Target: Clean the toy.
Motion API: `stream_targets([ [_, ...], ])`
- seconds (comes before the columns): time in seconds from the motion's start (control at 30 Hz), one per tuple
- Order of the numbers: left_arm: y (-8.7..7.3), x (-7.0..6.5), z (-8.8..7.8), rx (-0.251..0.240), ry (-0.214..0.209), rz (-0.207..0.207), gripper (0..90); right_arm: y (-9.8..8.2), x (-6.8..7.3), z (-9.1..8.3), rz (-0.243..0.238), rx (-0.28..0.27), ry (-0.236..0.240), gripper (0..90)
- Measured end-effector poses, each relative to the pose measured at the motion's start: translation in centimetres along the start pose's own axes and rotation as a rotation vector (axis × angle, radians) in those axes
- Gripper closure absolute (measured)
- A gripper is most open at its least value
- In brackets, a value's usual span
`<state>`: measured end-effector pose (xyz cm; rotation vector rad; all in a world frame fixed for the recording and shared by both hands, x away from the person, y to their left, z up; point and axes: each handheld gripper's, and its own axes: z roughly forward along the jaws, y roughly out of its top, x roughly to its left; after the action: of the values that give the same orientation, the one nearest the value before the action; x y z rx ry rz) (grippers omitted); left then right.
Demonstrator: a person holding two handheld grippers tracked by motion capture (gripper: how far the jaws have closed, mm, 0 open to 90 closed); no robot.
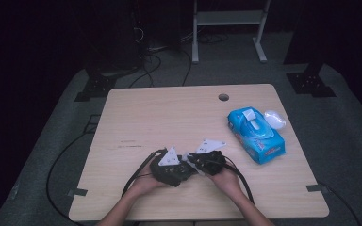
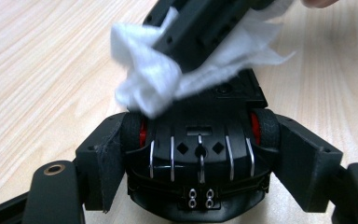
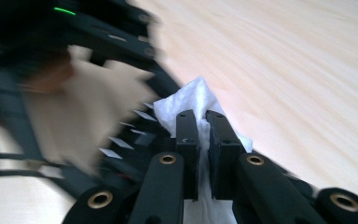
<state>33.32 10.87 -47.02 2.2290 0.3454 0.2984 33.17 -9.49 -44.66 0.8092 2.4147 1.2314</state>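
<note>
- The toy car point(image 2: 200, 154), black with red wheel hubs, sits clamped between the pads of my left claw point(image 2: 200, 168), gripped across its flanks at the wheels, near the tabletop's point(image 1: 169, 113) front edge.
- The white wipe point(image 2: 149, 79) lies on the car's far end, pinched in my clenched right claw point(image 3: 204, 135), just beyond the left claw's tips.
- Risk, as I judge it: pressing hard with the wipe could lever the car out of the left claw, since only the wheel flanks bear the grip.
- The wipe could snag on the car's metal ribs and tear or pull loose.
- Well right of the car, the blue wipes pack point(image 1: 256, 134) stands apart, lid open.
</note>
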Motion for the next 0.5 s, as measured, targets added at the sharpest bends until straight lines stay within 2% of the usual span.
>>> stream_targets([
  [0.07, 0.0, 0.0, 0.1, 0.011, 0.002, 0.007, 24.8, -0.1, -0.1, 0.0, 0.025, -0.008, 0.019, 83.7],
  [0.17, -0.2, -0.1, 0.3, 0.025, -0.002, 0.002, 24.8, 0.1, 1.1, 0.5, -0.008, -0.019, 0.078, 83.5],
  [0.27, -0.1, 0.1, 0.0, 0.014, 0.001, 0.004, 24.9, 0.3, 1.0, 0.7, -0.027, -0.008, 0.052, 83.6],
  [0.4, 0.0, 0.0, 0.0, 0.005, -0.002, 0.001, 24.9, -0.1, -0.8, 0.3, 0.009, 0.01, -0.049, 83.7],
  [0.43, 0.0, 0.0, 0.0, 0.006, -0.002, 0.001, 24.9, -0.2, -1.2, 0.1, 0.057, 0.011, -0.04, 83.8],
  [0.47, 0.0, 0.0, 0.0, 0.006, -0.002, 0.003, 24.9, -0.3, -1.3, 0.1, 0.064, 0.005, -0.025, 83.7],
  [0.5, 0.0, 0.0, 0.0, 0.005, -0.003, 0.001, 24.9, -0.2, -1.1, 0.1, 0.045, 0.001, -0.015, 83.7],
])
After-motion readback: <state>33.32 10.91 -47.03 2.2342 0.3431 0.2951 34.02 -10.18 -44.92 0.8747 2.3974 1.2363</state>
